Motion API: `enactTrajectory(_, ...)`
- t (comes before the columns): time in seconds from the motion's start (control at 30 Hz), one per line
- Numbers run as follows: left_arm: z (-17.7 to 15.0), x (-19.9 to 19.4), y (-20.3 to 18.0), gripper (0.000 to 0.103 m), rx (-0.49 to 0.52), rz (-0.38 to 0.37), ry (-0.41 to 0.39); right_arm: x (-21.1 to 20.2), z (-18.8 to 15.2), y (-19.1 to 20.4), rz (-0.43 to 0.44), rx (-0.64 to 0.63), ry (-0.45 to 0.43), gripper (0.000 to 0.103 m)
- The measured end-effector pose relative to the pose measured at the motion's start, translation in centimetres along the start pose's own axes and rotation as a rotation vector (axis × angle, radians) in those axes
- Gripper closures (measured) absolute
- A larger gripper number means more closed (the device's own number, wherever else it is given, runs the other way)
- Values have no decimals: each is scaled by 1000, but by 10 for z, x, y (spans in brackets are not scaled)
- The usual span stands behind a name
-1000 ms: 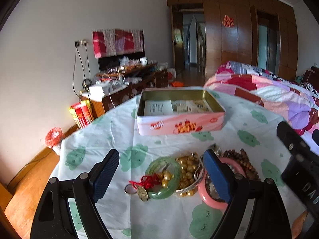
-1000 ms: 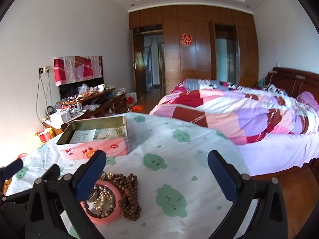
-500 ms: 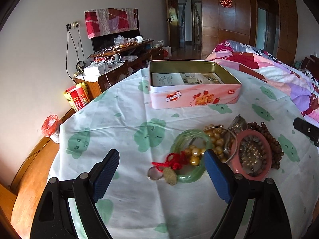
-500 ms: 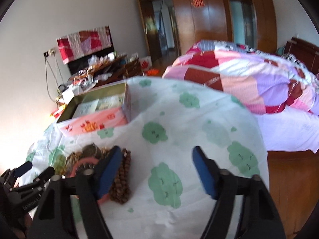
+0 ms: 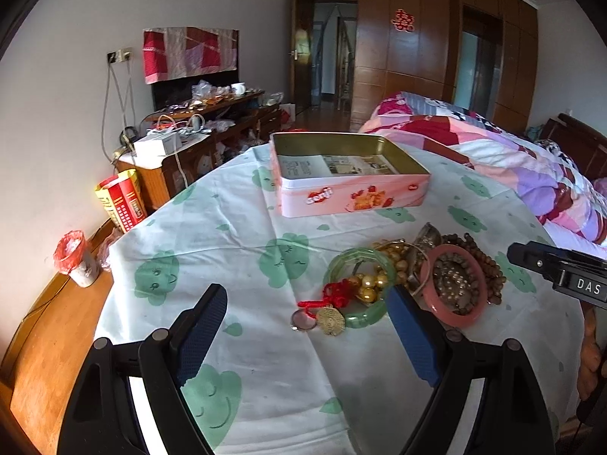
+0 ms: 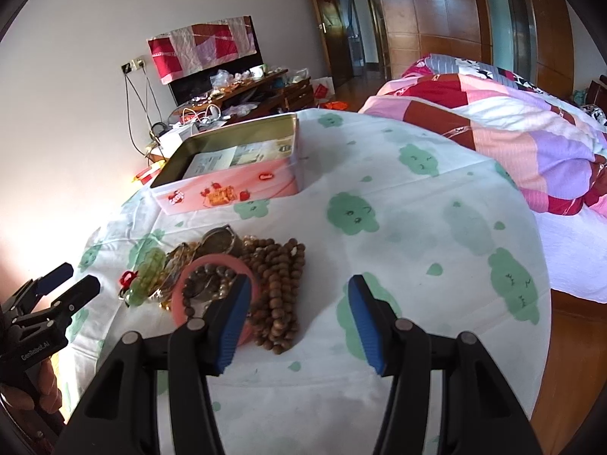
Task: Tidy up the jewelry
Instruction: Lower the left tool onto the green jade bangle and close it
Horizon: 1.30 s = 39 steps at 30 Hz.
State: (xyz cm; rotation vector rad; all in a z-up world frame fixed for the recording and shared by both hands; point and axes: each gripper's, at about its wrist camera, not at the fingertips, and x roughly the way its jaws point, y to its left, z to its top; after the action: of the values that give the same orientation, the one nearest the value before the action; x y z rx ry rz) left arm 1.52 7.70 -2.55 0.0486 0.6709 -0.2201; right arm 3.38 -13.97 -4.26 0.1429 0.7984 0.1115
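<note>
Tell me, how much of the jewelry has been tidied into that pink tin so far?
None yet. The pink tin holds only printed paper. The green bangle, pink bangle and wooden beads lie heaped on the tablecloth. Both tools hover empty: left tool open, right tool just been closing.

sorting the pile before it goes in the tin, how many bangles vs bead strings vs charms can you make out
Bangles: 2, green bangle and pink bangle
Bead strings: 2, wooden bead string and gold bead string
Charms: 1, coin charm on red cord
Total: 5; a metal piece under the pile is too hidden to sort.
</note>
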Motion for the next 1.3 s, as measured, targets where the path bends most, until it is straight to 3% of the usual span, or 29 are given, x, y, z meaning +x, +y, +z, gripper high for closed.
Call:
enactTrajectory(0.13, 2, 5, -11, 17, 15, -69, -6, -2, -1, 5, -10, -22, -16, 46)
enactTrajectory(0.2, 5, 11, -19, 29, 32, -114, 1, -2, 0, 5, -17, -23, -18, 46)
enactTrajectory(0.3, 12, 25, -24, 60, 24, -156, 36, -1, 1, 4, -17, -11, -21, 46)
enactTrajectory(0.47, 20, 46, -26, 64, -19, -238, 86, -1, 2, 1, -18, 7, -25, 46)
enactTrajectory(0.73, 12, 57, -25, 75, -20, -229, 166, -2, 2, -6, -12, 48, -23, 46)
enactTrajectory(0.8, 11, 57, -23, 88, -25, -248, 172, -2, 2, -5, -15, 48, -28, 46)
enactTrajectory(0.87, 11, 56, -20, 94, -33, -268, 168, -2, 2, -4, -13, 52, -29, 46)
enactTrajectory(0.97, 17, 47, -11, 94, -70, -308, 129, -3, 2, -3, -4, 61, -28, 46)
enactTrajectory(1.23, 47, -15, 34, 94, -218, -475, -108, -8, 6, 8, 23, 37, -61, 46)
enactTrajectory(1.3, 50, -22, 40, 94, -235, -467, -134, -5, 7, 15, 33, 21, -55, 46)
